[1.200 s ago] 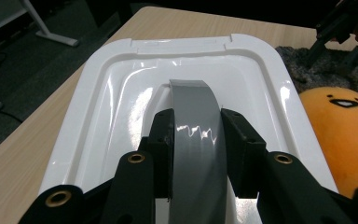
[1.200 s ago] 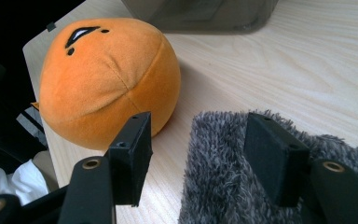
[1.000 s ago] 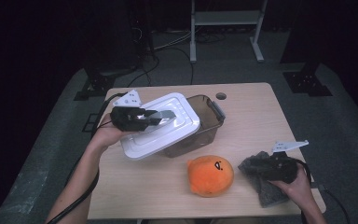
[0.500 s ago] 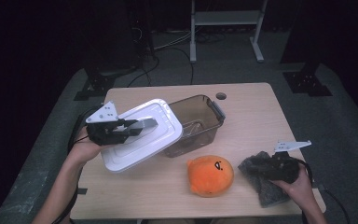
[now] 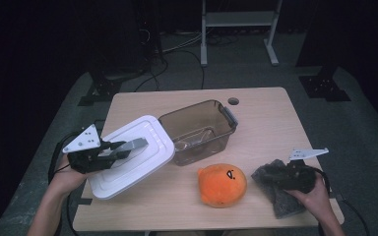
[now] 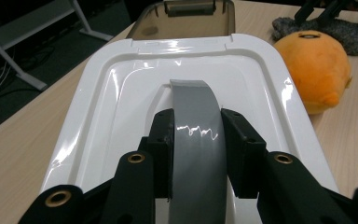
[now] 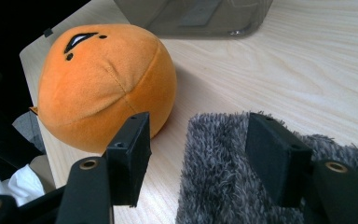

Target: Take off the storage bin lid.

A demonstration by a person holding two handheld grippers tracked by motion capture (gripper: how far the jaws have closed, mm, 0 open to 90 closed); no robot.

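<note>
The left gripper (image 5: pixel 128 147), clamped on the white lid's (image 5: pixel 133 162) grey handle (image 6: pixel 196 140), has carried it off the brown tub (image 5: pixel 199 130), leftward. Right of the tub, the right gripper (image 7: pixel 193 149) stays wide open over the grey cloth (image 7: pixel 242 186).

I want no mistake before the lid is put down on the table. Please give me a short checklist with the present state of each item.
1. Left gripper jaws shut on the grey handle of the white lid: ok.
2. Lid fully off the brown container: ok in the high view.
3. Lid resting flat on the table: cannot tell; it looks tilted.
4. Orange plush toy apart from the lid: ok.
5. Right gripper jaws open over the grey cloth, far from the lid: ok.
</note>
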